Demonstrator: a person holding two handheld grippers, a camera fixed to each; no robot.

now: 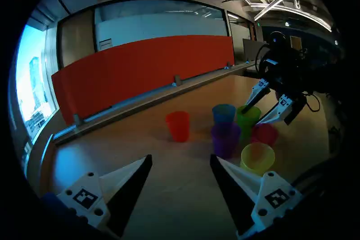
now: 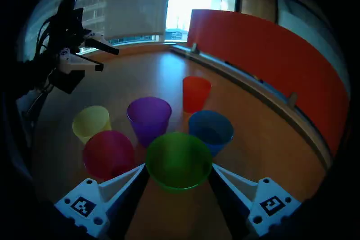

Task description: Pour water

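Green cup [image 2: 178,159] sits closest, right between the two fingers [image 2: 121,181] of the right gripper [image 2: 178,166] in the right gripper view. Both fingers look like they press on its sides, but the light is dim, so the touch is hard to be sure of.

From the green cup, a purple cup [image 2: 149,118] stands just beside it at 11 o'clock. A blue cup [image 2: 210,131] stands just beside it at 1 o'clock. A red cup [image 2: 108,153] is near at 9 o'clock, and a yellow cup [image 2: 91,123] is behind that one at 10 o'clock. An orange cup [image 2: 196,92] stands alone farther off at 12 o'clock. All the cups stand upright on a wooden table [image 2: 157,71].

In the left gripper view, the left gripper [image 1: 180,156] hangs over the table with its fingers wide apart and nothing between them. The bunch of cups is at its 1 o'clock. A long orange wall panel [image 1: 148,66] runs along the far side of the table.
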